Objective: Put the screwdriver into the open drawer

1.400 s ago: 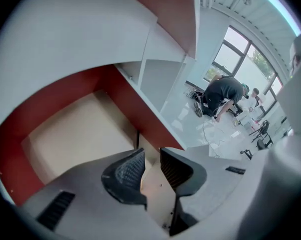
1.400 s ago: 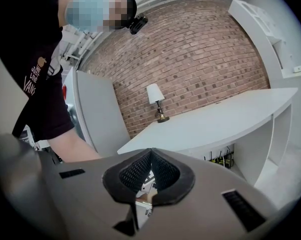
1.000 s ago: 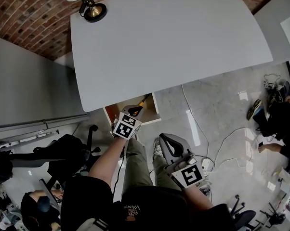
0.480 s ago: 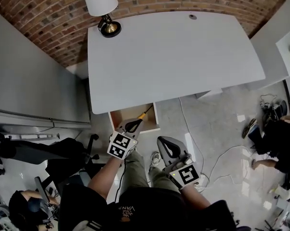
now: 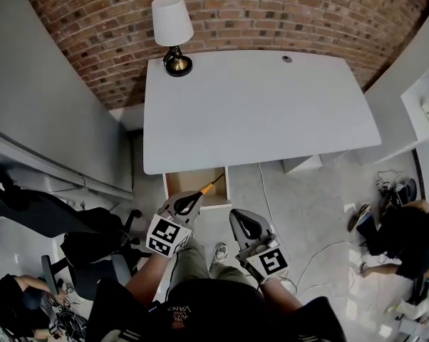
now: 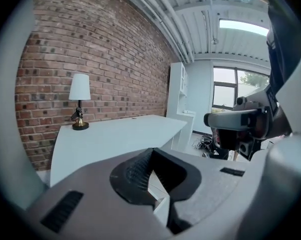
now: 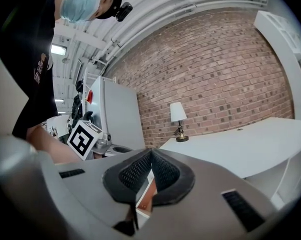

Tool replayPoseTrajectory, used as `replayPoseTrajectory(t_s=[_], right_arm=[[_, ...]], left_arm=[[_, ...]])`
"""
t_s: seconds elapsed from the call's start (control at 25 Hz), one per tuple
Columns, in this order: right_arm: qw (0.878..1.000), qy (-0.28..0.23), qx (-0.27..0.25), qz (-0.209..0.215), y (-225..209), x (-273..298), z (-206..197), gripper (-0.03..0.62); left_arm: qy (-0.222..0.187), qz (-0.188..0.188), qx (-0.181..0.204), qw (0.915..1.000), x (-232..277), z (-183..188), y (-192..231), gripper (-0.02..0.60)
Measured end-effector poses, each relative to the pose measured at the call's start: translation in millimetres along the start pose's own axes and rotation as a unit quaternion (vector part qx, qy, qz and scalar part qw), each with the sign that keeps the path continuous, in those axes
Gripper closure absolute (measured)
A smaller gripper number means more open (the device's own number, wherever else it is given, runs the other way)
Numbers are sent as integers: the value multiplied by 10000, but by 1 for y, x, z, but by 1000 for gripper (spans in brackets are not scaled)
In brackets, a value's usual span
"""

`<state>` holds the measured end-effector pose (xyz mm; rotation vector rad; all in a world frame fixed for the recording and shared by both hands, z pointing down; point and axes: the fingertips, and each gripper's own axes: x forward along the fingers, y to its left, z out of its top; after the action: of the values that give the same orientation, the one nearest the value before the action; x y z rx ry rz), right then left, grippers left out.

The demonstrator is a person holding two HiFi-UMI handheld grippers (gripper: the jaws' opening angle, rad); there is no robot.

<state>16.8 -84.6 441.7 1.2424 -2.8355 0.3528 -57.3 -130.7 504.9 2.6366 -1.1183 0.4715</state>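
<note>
The open drawer [image 5: 182,182] juts out under the front edge of the white desk [image 5: 257,105]. An orange-handled screwdriver [image 5: 209,187] lies in the drawer's right half, its dark shaft pointing toward the desk. My left gripper [image 5: 192,200] hovers just in front of the drawer, shut and holding nothing; in its own view the left gripper [image 6: 151,151] points over the desk top. My right gripper [image 5: 240,221] hangs to the right of the drawer's front, and in its own view the right gripper [image 7: 150,153] has its pads together with nothing between them.
A lamp [image 5: 173,30] stands on the desk's far left corner against the brick wall. Black office chairs [image 5: 93,241] crowd the floor to the left. A cable [image 5: 321,251] runs over the floor and a seated person [image 5: 407,234] is at the right. A white cabinet [image 5: 425,109] flanks the desk.
The left gripper has drawn back and up from the drawer, with the screwdriver left lying inside. The right gripper has lifted a little. The head view now takes in the whole desk and wall.
</note>
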Motion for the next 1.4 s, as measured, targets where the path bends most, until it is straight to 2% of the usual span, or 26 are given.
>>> replayPoseTrajectory(t_s=[0.48, 0.8, 1.4], right_arm=[[9987, -289, -191, 374, 25, -18, 34, 595], [9970, -417, -291, 585, 39, -24, 48, 595], [9956, -457, -475, 669, 55, -34, 60, 595]], left_arm=[[-668, 473, 112, 9966, -66, 51, -28, 574], [-1020, 649, 151, 9926, -95, 73, -42, 574], [-1203, 677, 247, 9901, -118, 84, -64, 574]])
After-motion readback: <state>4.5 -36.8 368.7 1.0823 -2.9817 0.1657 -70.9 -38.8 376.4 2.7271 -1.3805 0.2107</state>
